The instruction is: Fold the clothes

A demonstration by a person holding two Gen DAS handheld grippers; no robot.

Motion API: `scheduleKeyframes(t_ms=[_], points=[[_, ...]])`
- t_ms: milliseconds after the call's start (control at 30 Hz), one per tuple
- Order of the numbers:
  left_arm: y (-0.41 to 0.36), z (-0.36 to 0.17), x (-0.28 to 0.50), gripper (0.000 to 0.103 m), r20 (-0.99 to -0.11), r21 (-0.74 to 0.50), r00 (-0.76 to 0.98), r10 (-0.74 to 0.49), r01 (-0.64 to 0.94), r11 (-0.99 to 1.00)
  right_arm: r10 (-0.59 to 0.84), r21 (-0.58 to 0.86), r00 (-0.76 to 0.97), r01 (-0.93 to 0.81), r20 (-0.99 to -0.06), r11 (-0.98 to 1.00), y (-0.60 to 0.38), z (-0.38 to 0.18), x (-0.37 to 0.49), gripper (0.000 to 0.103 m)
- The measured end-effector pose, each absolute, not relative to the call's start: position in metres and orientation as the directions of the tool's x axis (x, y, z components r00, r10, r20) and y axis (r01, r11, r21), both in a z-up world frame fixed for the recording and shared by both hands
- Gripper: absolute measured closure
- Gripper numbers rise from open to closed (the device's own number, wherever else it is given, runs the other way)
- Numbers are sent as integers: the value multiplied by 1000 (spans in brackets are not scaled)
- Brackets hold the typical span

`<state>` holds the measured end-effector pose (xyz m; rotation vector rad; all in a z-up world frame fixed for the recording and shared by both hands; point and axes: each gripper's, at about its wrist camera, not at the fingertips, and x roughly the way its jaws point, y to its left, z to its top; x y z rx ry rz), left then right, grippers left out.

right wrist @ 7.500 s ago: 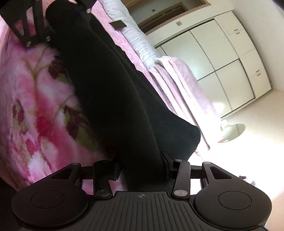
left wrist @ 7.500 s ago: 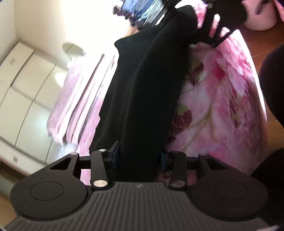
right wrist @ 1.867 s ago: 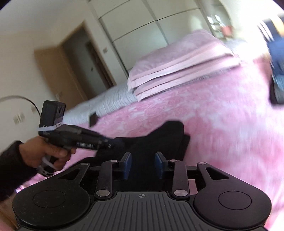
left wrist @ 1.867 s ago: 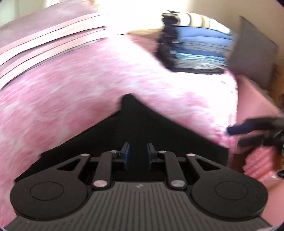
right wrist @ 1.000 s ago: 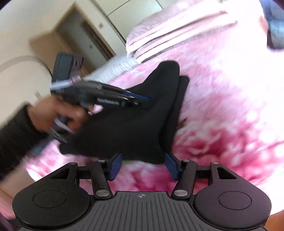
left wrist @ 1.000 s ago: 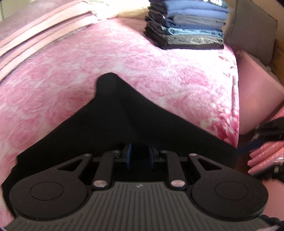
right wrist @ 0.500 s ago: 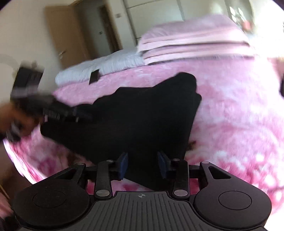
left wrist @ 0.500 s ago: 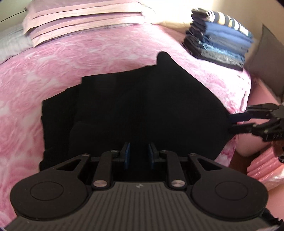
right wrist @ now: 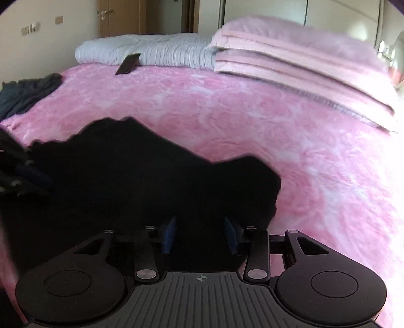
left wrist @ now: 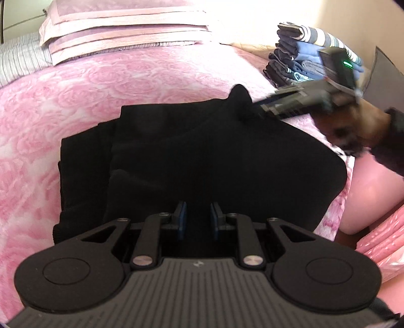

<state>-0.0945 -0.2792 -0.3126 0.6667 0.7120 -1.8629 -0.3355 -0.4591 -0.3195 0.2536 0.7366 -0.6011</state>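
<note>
While folded, black garment [left wrist: 202, 156] lies layered, rumpled.

A folded black garment [left wrist: 202, 156] lies near the bed's [left wrist: 75, 106] right edge. The left gripper [left wrist: 198, 219] straddles its near hem, blue pads slightly apart; the right gripper [left wrist: 255, 106] meets its far corner.

You're in a home bedroom: a bed under a pink rose-patterned blanket [right wrist: 252, 121], folded pink bedding [right wrist: 298, 58] at one o'clock, a grey striped quilt [right wrist: 151, 48] and wooden door [right wrist: 118, 17] at eleven, and stacked folded clothes [left wrist: 310, 60] at two o'clock in your left view.
</note>
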Motion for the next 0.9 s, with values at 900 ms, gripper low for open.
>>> scheduleKeyframes(t_ms=[900], points=[[-246,-306,-20,100,-648,-289,-305,-698,946,-145,-488,61,583,679,-650,732,-330,-300,-345,63]])
